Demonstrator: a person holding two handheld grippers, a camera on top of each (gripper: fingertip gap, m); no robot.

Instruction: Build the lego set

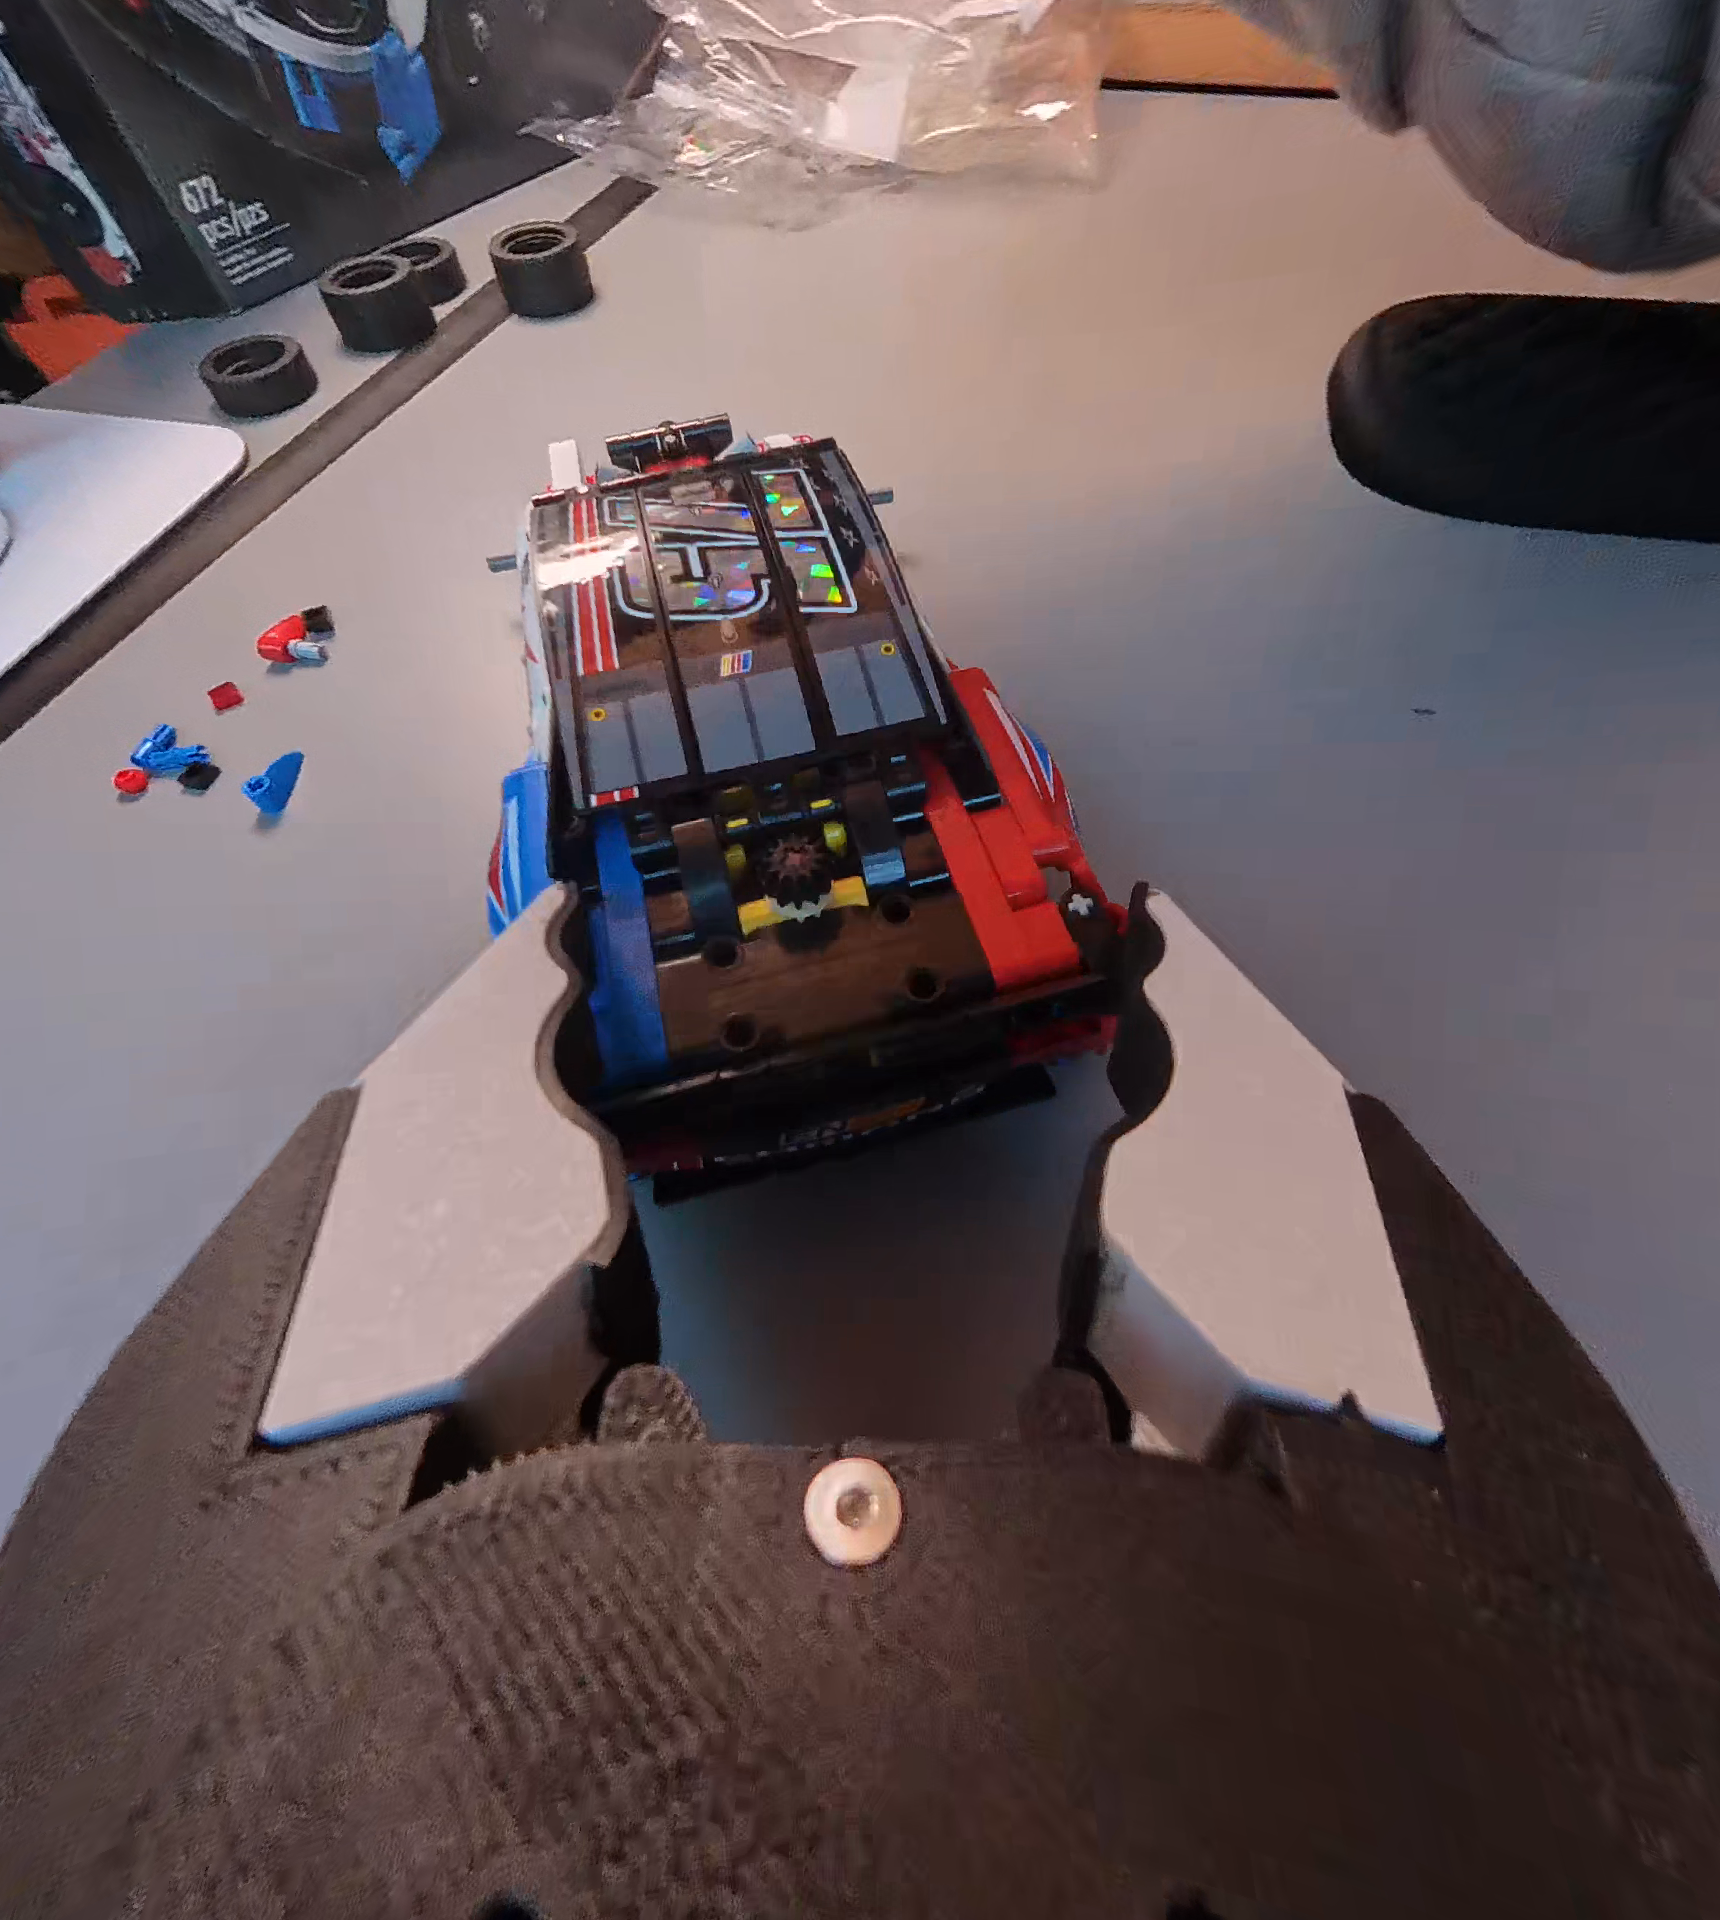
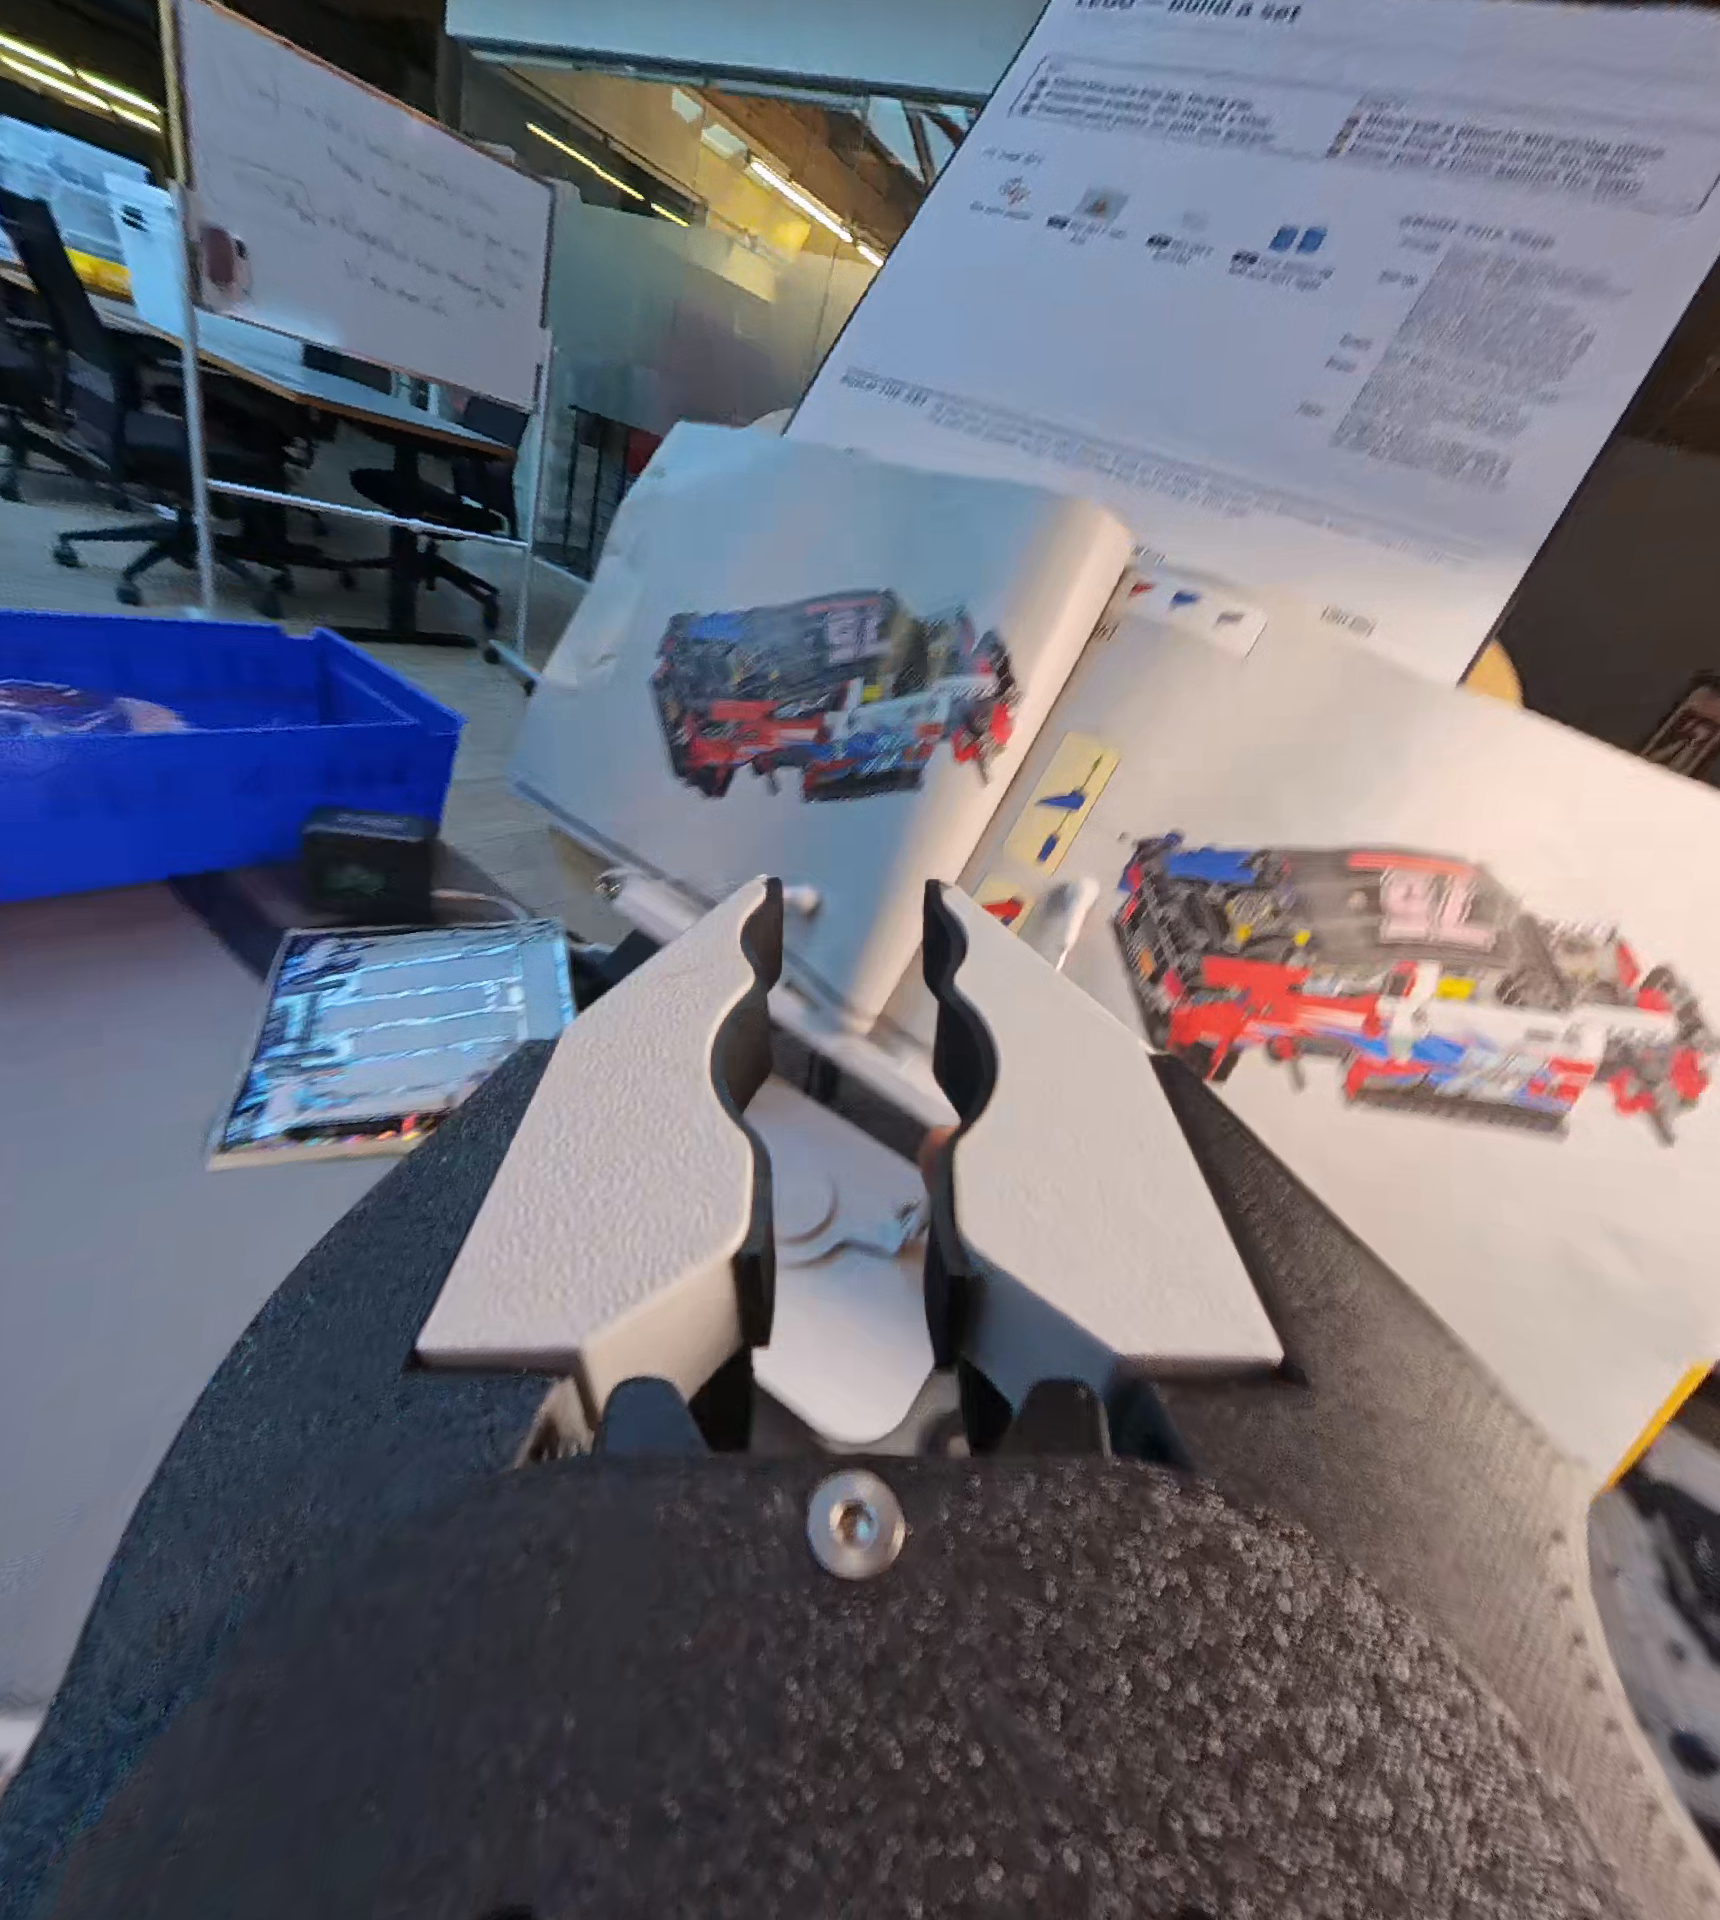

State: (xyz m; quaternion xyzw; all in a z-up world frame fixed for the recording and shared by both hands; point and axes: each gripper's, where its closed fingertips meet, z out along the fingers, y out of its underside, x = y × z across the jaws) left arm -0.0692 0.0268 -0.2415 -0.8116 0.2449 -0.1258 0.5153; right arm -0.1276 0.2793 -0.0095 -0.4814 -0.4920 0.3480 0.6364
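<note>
The lego car [image 1: 773, 790] has a glossy black roof with red stripes and holographic flecks, a blue strip at nine o'clock and red panels at three. Four black tyres [image 1: 373, 301] sit at eleven o'clock; loose red and blue pieces [image 1: 212, 727] at nine

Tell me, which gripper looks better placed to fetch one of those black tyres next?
Probably the right gripper: it is open and empty, facing the booklet. The left gripper straddles the car.
</note>
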